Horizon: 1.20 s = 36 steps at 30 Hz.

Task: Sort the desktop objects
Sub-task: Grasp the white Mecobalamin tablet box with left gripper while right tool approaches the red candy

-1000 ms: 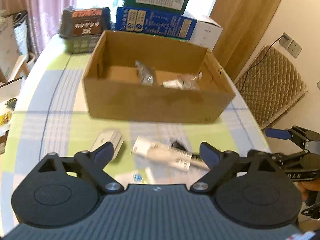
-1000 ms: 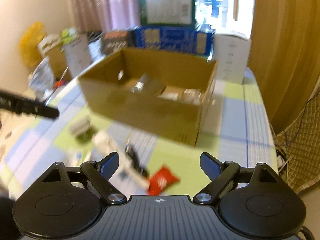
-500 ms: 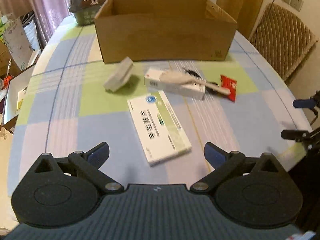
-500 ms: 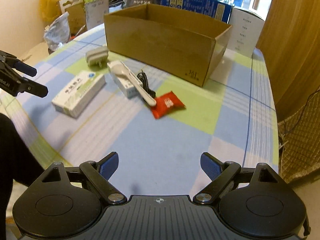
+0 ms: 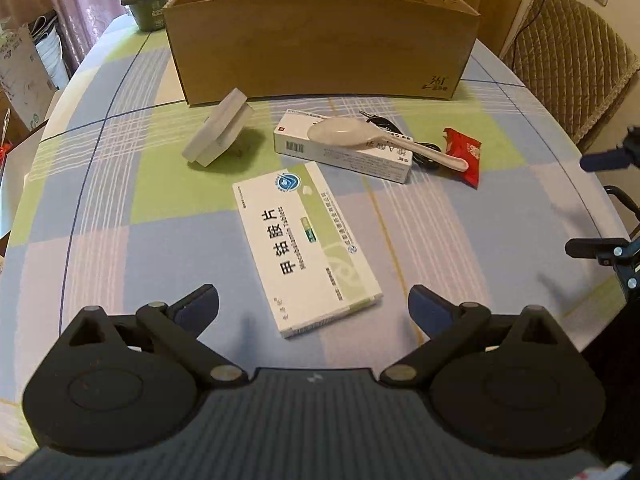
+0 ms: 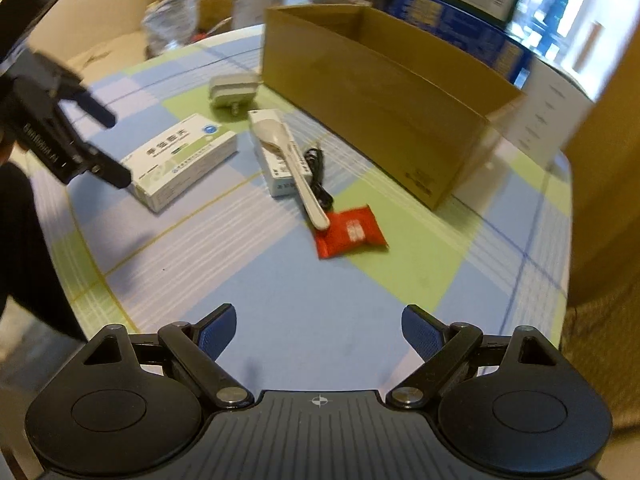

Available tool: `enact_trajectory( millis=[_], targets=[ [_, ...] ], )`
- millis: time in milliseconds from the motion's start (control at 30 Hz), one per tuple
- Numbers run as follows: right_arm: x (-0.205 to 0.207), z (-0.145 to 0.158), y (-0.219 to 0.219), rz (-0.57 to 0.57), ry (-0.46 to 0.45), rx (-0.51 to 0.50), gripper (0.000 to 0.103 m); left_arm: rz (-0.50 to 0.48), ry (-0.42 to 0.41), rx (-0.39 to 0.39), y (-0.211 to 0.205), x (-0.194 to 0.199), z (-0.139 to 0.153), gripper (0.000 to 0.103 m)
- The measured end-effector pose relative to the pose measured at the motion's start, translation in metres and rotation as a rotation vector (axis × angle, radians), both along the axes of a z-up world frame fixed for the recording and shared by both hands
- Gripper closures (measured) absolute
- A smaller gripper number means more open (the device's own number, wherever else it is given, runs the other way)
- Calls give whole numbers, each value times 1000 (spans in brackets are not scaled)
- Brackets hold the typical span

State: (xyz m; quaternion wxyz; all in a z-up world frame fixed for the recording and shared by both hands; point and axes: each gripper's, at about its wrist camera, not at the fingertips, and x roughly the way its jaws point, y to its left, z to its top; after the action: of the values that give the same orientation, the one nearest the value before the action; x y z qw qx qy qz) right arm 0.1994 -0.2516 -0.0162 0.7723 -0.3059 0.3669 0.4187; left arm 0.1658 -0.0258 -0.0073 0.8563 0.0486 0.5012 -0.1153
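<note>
Before the cardboard box (image 5: 320,44), your left hand-held gripper (image 5: 313,300) hangs released over the tablet box (image 5: 306,248) on the surface (image 5: 100,200), right hand-held gripper (image 6: 318,326) equally released; likely next, lower and clench.

The worktop (image 5: 100,208) is rounded and covered with a checked cloth of blue, green and pale lilac. A brown cardboard box (image 5: 320,48) stands open-topped at its far side. Just in front of the box lies a grey charger plug (image 5: 219,133), tipped on its edge. Beside it a narrow white carton (image 5: 344,152) lies flat, bearing a white spoon (image 5: 372,139) whose handle tip reaches a red sachet (image 5: 464,156). A black cable (image 5: 384,125) lies behind the carton. Nearer, a white-and-green tablet box (image 5: 306,248) lies flat.
</note>
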Motion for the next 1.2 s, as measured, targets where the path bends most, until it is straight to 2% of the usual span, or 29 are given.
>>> enact_trajectory(
  millis=[167,300,567,733,767,967,1200],
  targets=[
    [16,-7,16,128,-21,-63,15,-16,13,20,-4,14,-8,4],
    [31,-14,27,176,-14,-92,14,-22,23,20,-5,27,-14,4],
    [61,-27,39,188,18,-103,14,-15,48,39,-8,49,-27,9],
    [75,-34,48,199,24,-111,14,-13,64,48,-10,55,-32,18],
    [78,-36,49,203,27,-111,14,-17,67,46,-11,55,-33,24],
    [91,-45,59,217,50,-115,14,-51,56,57,-20,51,-33,31],
    [110,-53,68,196,105,-122,14,-110,52,54,-33,45,-33,32]
  ],
)
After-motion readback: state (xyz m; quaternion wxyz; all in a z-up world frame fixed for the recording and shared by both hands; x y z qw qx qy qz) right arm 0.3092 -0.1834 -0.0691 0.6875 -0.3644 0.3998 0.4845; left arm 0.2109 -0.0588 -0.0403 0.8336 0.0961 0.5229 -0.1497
